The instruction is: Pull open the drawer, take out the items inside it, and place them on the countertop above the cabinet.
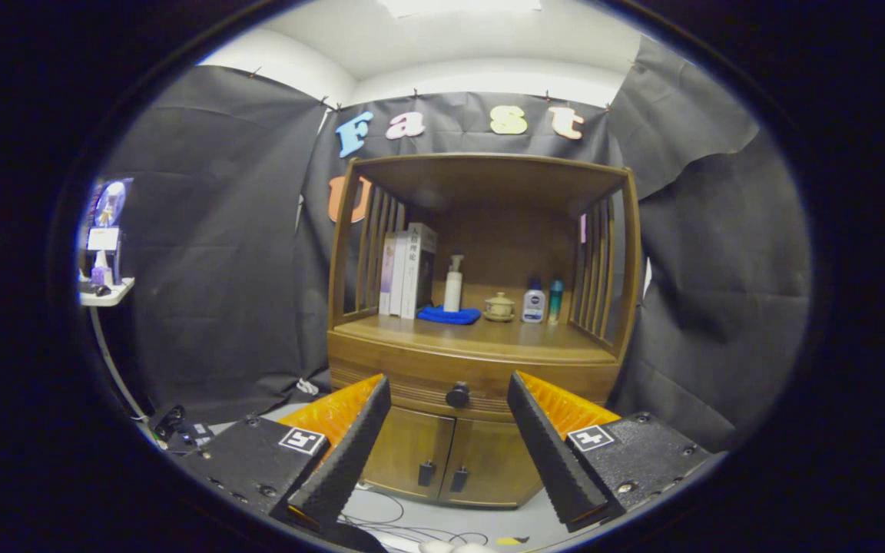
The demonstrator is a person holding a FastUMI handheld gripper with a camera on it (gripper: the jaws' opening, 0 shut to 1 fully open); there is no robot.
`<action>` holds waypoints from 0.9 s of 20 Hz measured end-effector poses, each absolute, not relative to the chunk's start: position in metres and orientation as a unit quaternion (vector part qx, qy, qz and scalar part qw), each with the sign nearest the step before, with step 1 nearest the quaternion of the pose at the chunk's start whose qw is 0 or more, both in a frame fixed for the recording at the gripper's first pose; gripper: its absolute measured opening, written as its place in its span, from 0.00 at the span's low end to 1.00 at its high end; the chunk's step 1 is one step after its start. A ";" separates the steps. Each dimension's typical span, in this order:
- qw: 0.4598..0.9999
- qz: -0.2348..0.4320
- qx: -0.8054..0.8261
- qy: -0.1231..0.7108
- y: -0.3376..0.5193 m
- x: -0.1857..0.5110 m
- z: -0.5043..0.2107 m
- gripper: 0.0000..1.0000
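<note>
The gripper (449, 395) had its fingers spread wide apart, holding nothing. Between the fingertips, beyond them, the closed drawer (473, 380) of the wooden cabinet (481, 338) showed its dark round knob (458, 395) in the lower middle of the frame. On the countertop (481, 334) stood books (408, 270) with spine writing too small to read, a white pump bottle (453, 284) on a blue cloth (449, 315), a small lidded cup (499, 306), a white bottle with a blue label (534, 301), unreadable, and a teal bottle (556, 299). Below the drawer were two closed doors (450, 461).
</note>
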State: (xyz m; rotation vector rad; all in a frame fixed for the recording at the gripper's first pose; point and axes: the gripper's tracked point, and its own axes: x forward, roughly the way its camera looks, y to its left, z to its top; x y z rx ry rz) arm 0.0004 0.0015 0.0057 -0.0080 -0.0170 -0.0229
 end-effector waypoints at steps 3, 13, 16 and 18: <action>0.999 -0.028 0.003 -0.016 -0.006 0.001 0.006 1.00; 0.997 -0.073 0.025 -0.026 -0.032 0.009 0.014 0.99; 0.996 -0.077 0.019 -0.028 -0.034 0.014 0.018 1.00; 0.996 -0.079 0.015 -0.023 -0.035 0.020 0.016 0.99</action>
